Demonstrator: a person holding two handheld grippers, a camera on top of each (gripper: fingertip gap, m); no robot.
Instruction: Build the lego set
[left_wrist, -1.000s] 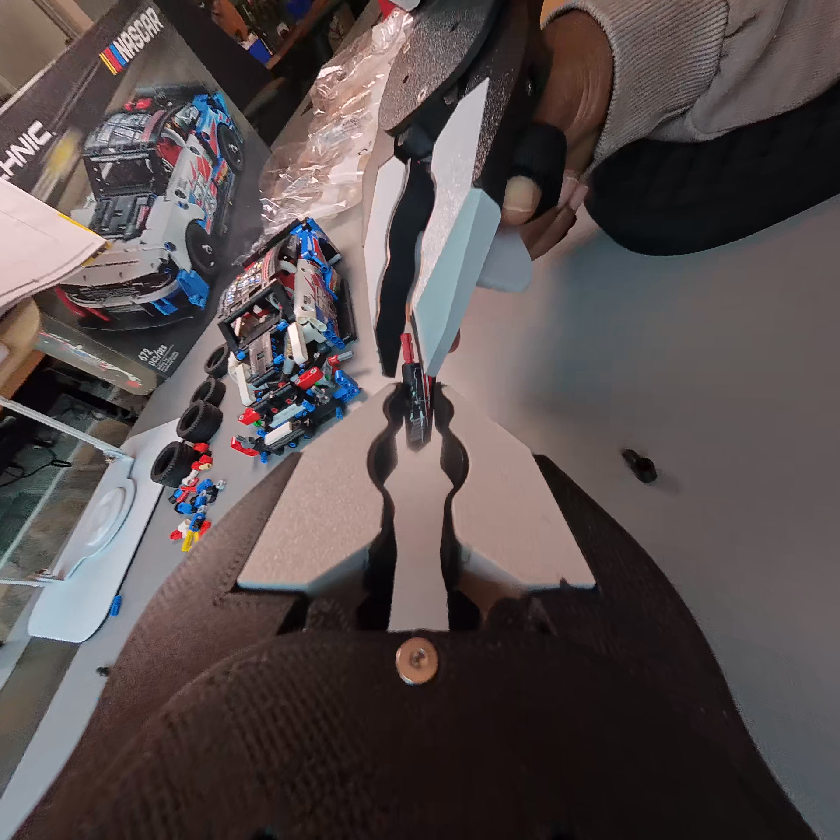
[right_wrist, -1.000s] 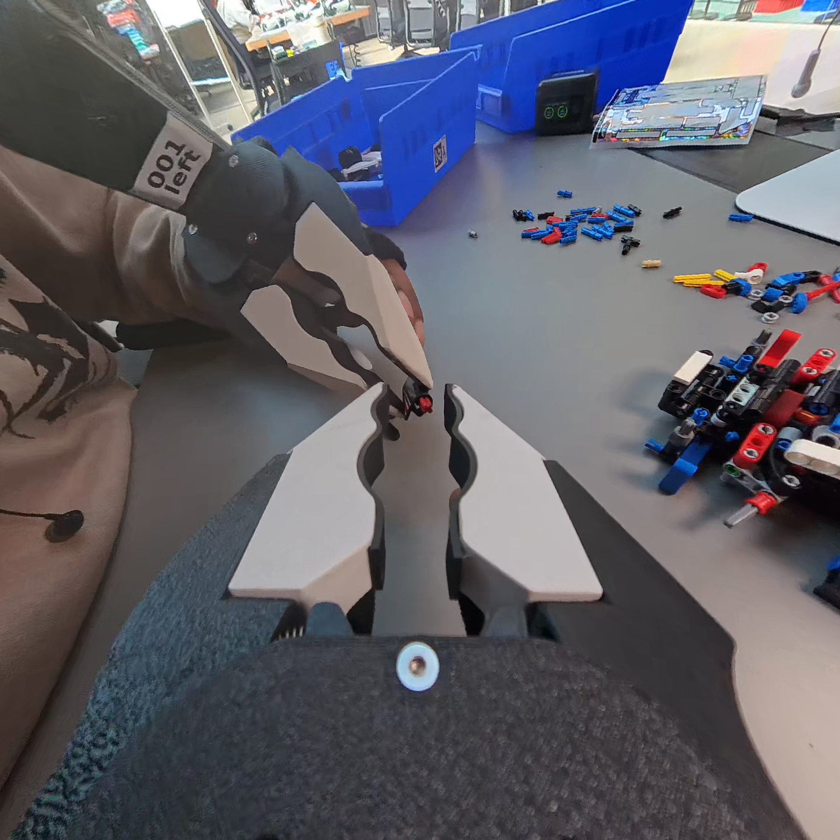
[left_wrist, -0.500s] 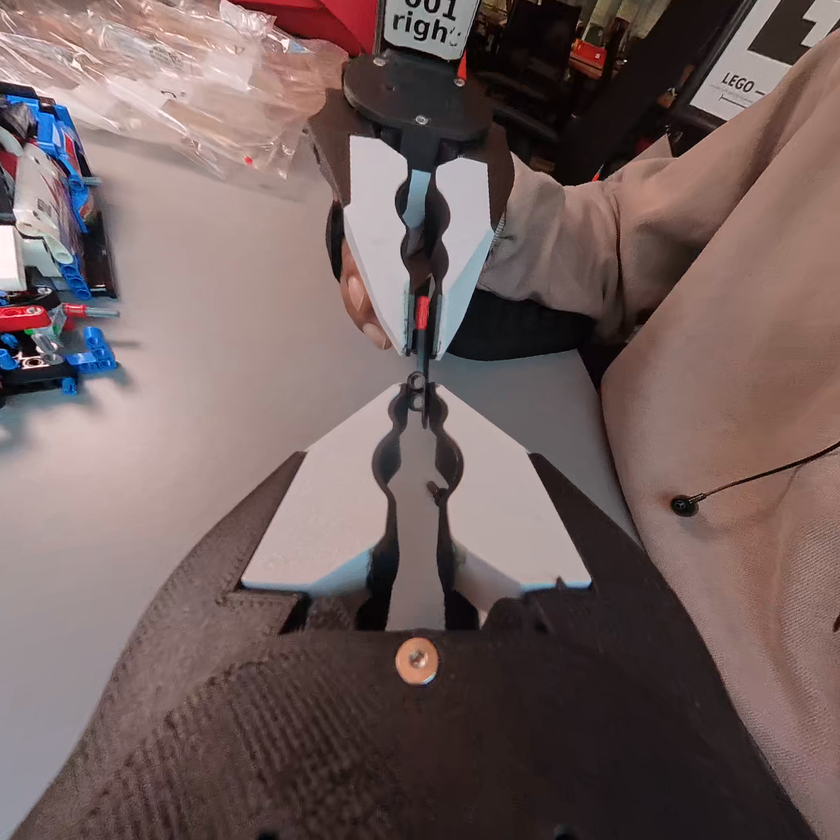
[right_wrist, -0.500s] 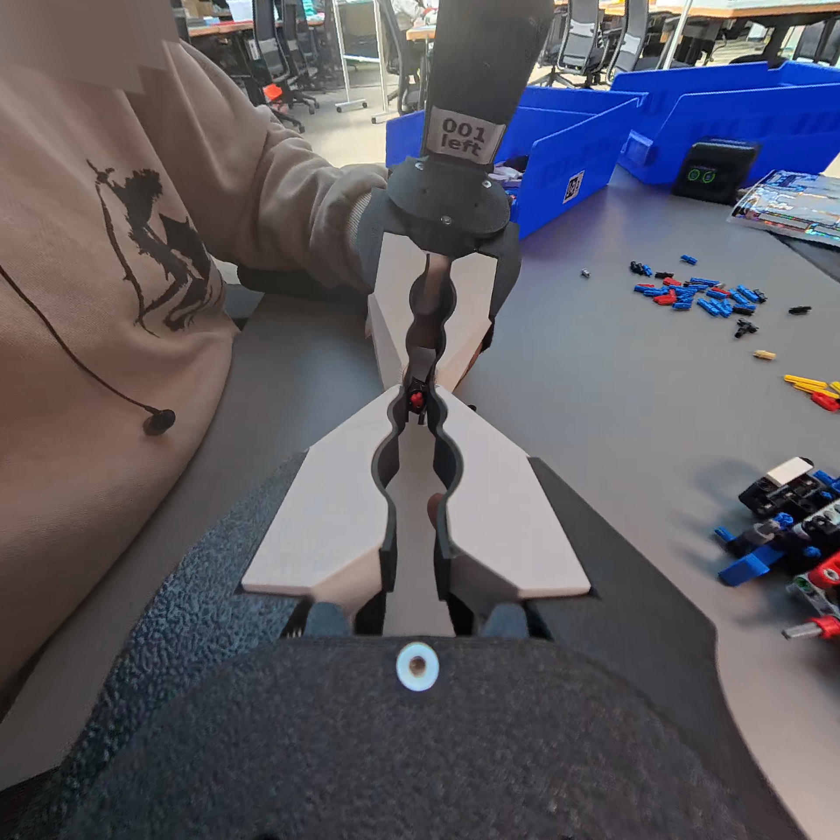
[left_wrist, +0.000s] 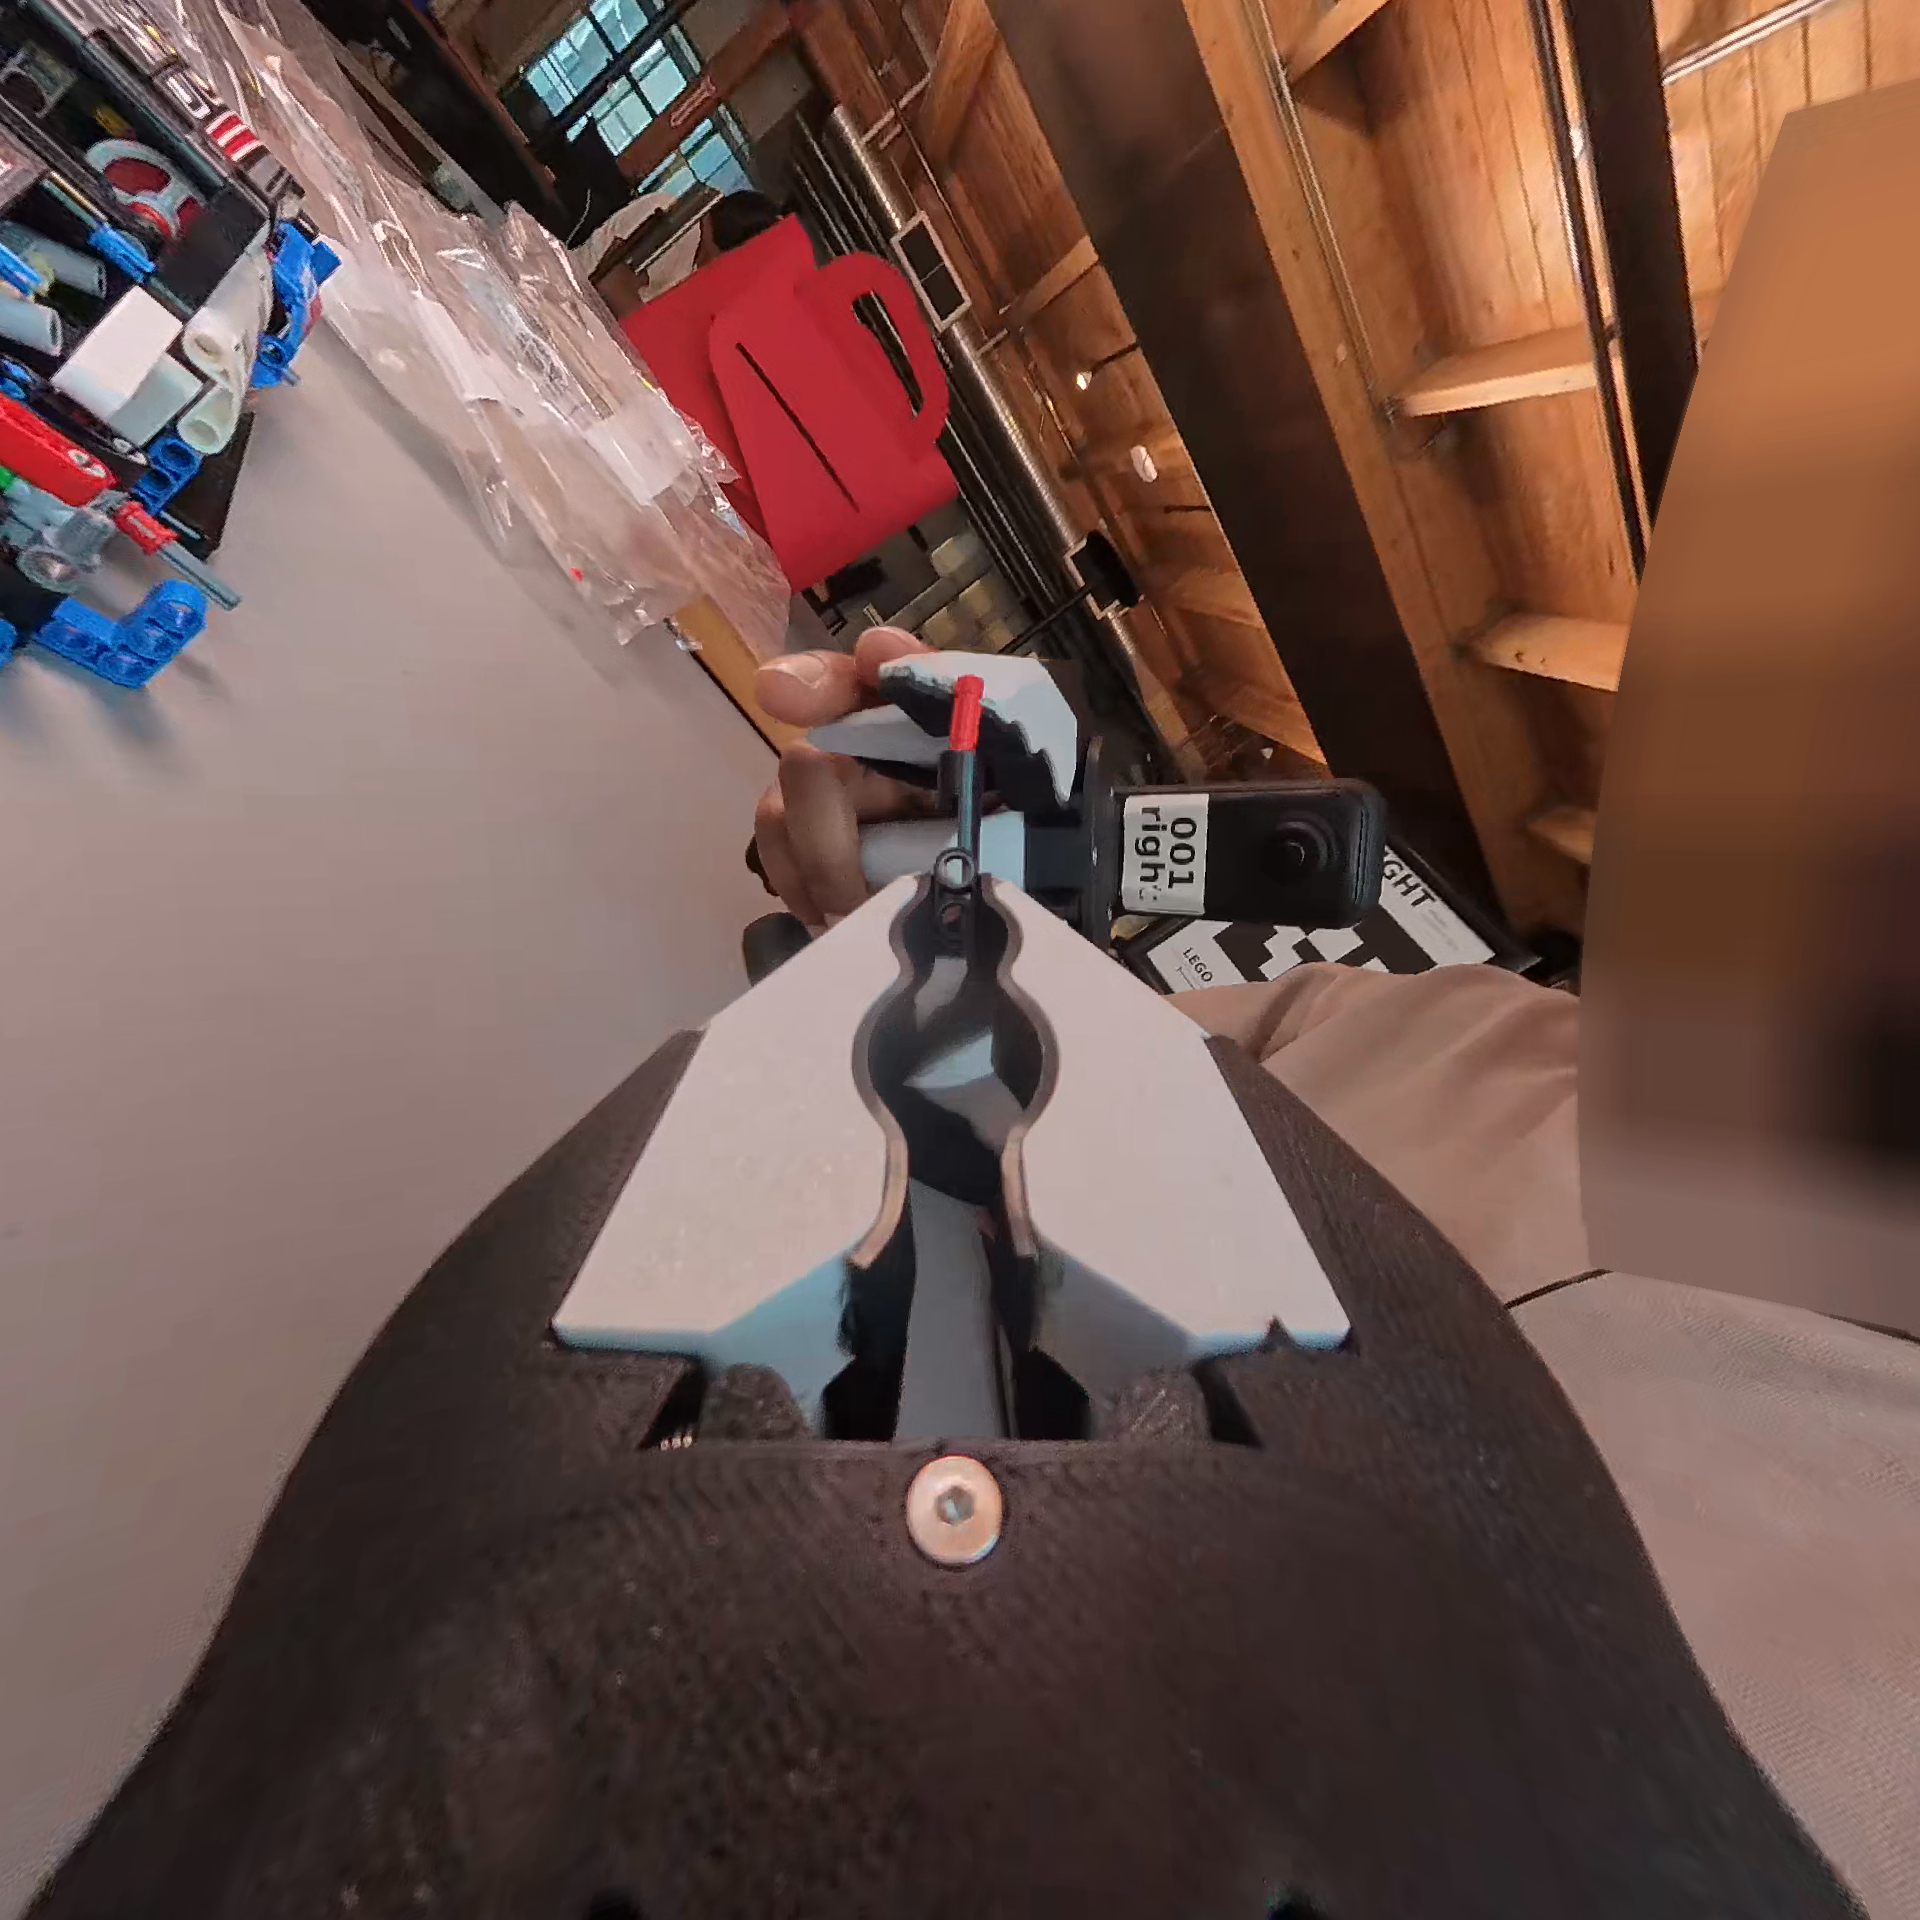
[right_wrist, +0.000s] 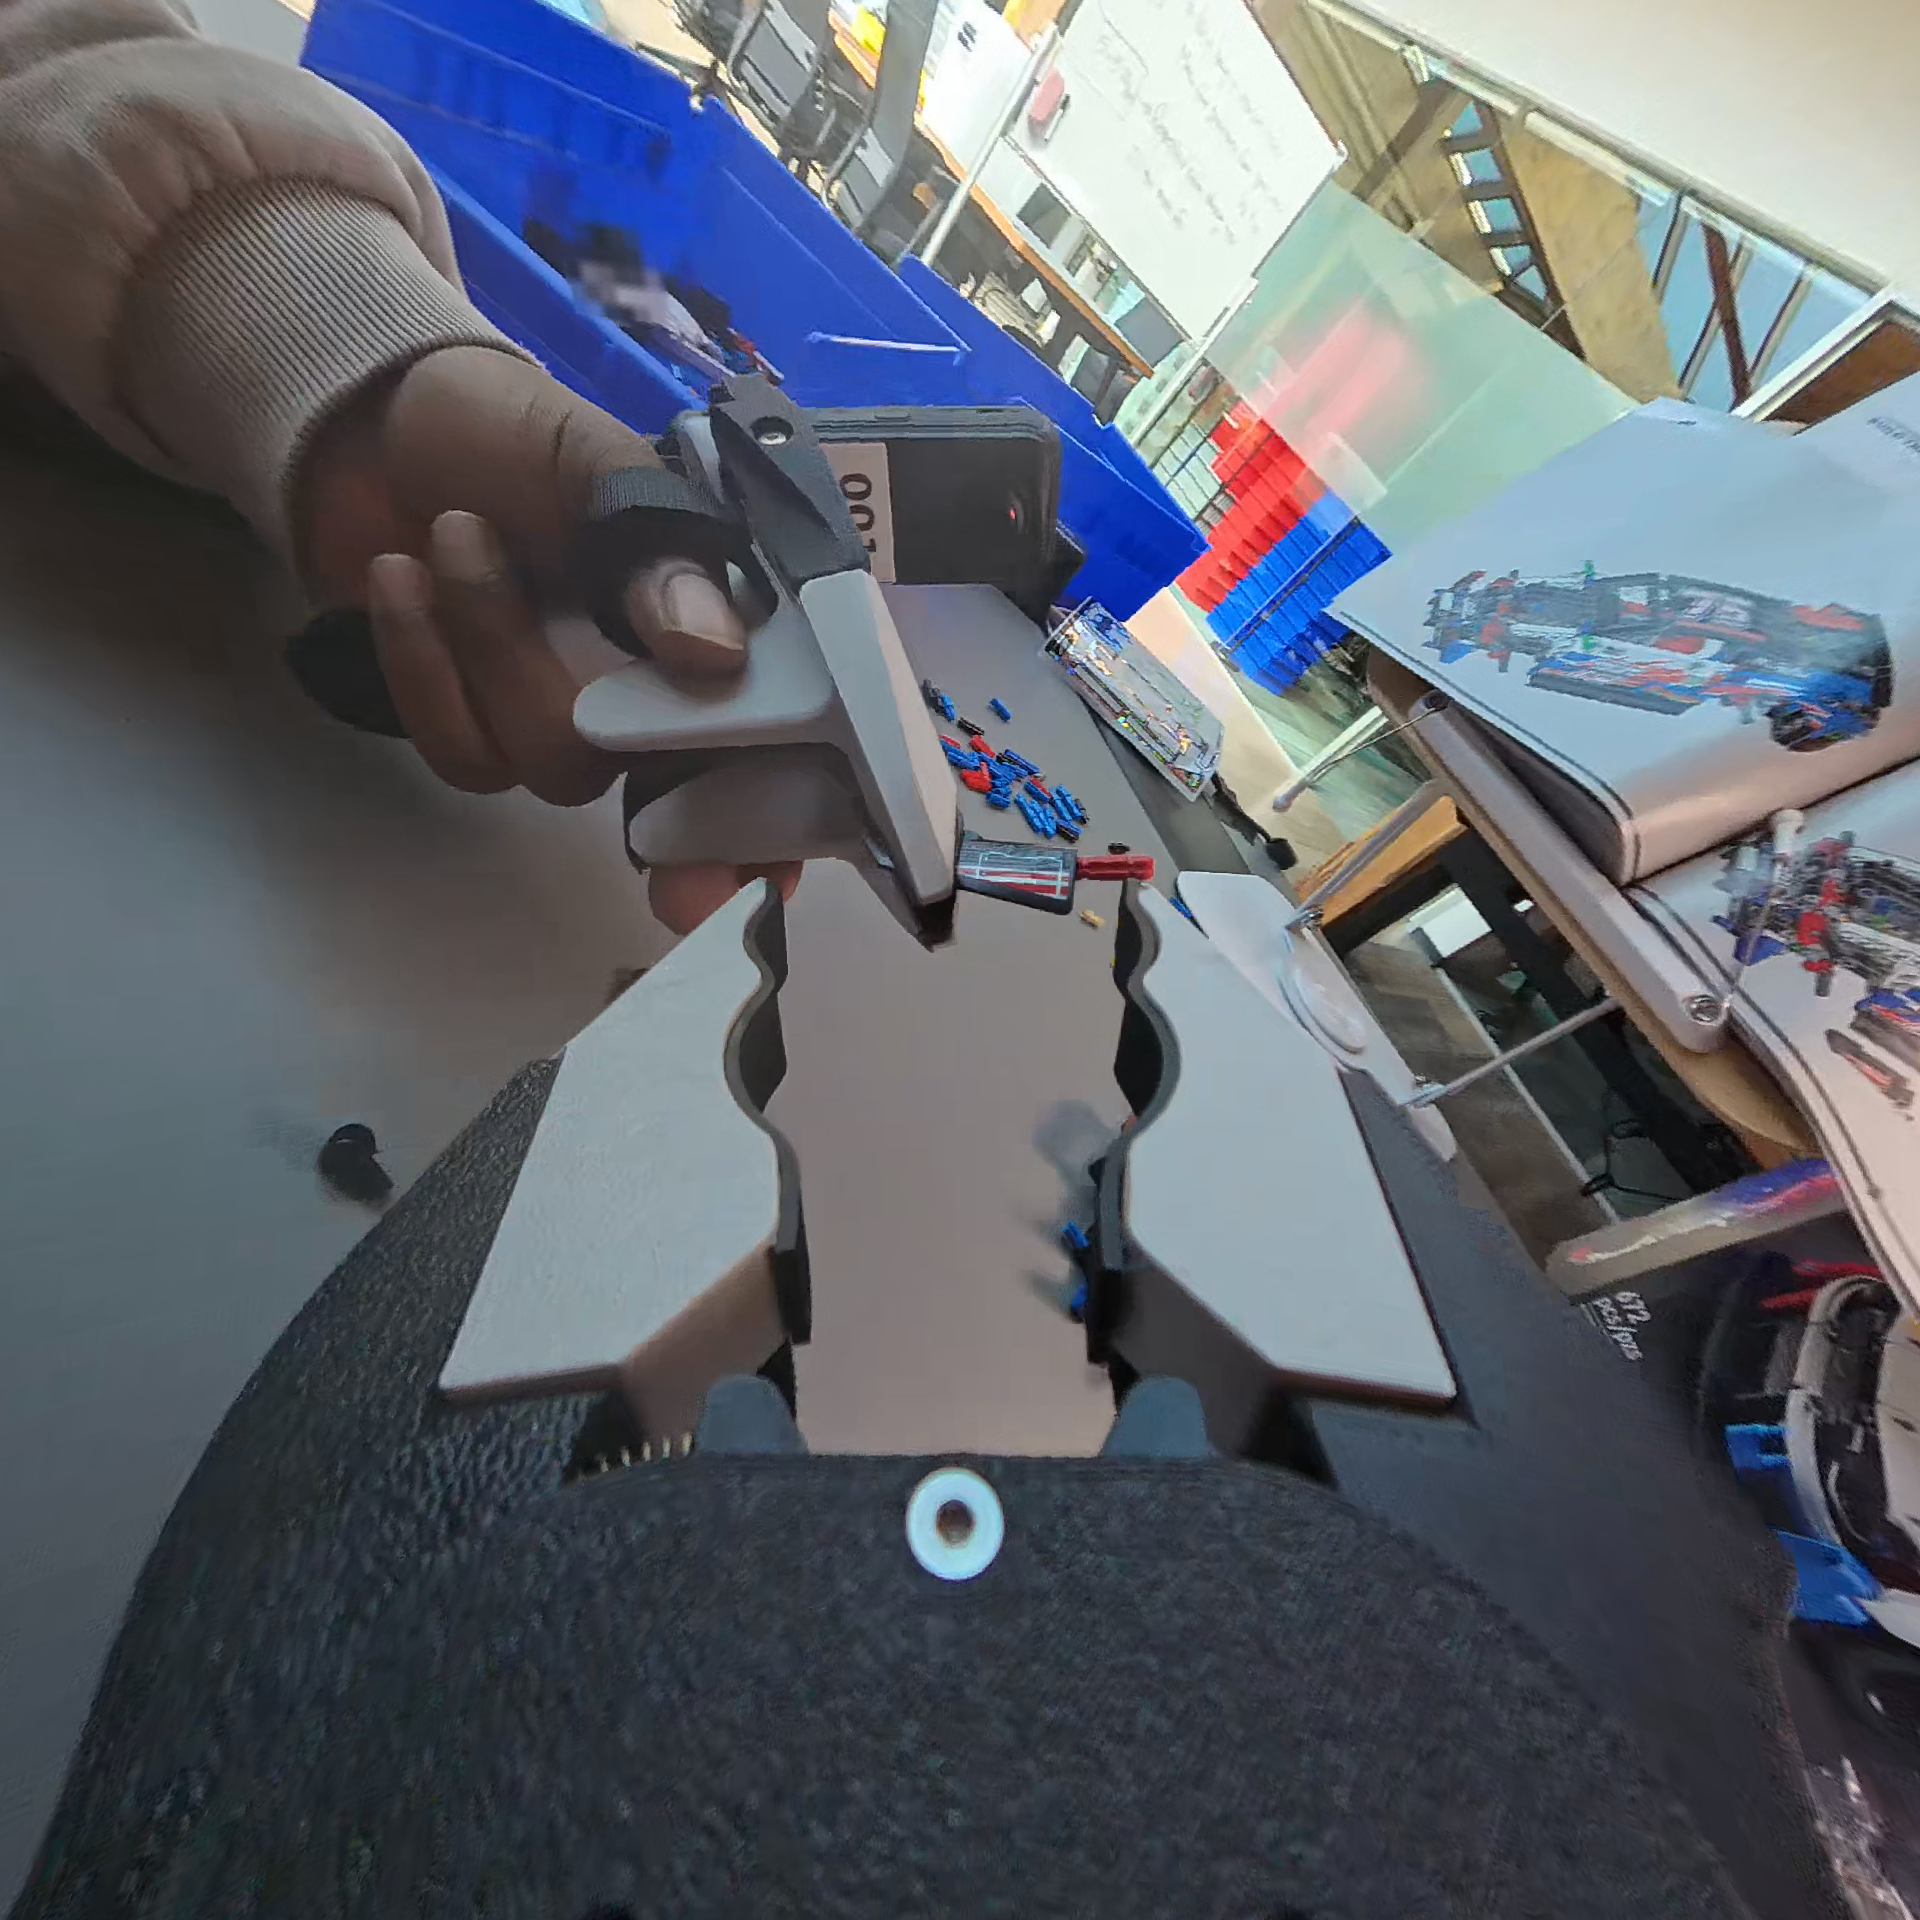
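While the left gripper (left_wrist: 954, 883) has its jaws closed narrow on a small black piece with a red peg (right_wrist: 1016, 871), the right gripper (right_wrist: 951, 914) has its jaws spread wide and grips nothing. In the right wrist view the piece sticks out sideways from the left gripper's tips, its red peg pointing toward the right gripper's far finger, with a gap between them. In the left wrist view the same piece stands up from the closed tips as a thin black bar with the red end on top, and the right gripper lies just beyond it, held in a hand (left_wrist: 810, 790). Both tools hover above the grey counter (left_wrist: 343, 935). A half-built car (left_wrist: 94, 416) in blue, white, red and black sits on the counter at the far left of that view, beside crumpled clear plastic bags (left_wrist: 540, 416). Loose blue and red pieces (right_wrist: 1003, 774) lie scattered farther along the counter, near blue bins (right_wrist: 727, 260), and an open instruction booklet (right_wrist: 1662, 665) rests on a stand at the right.
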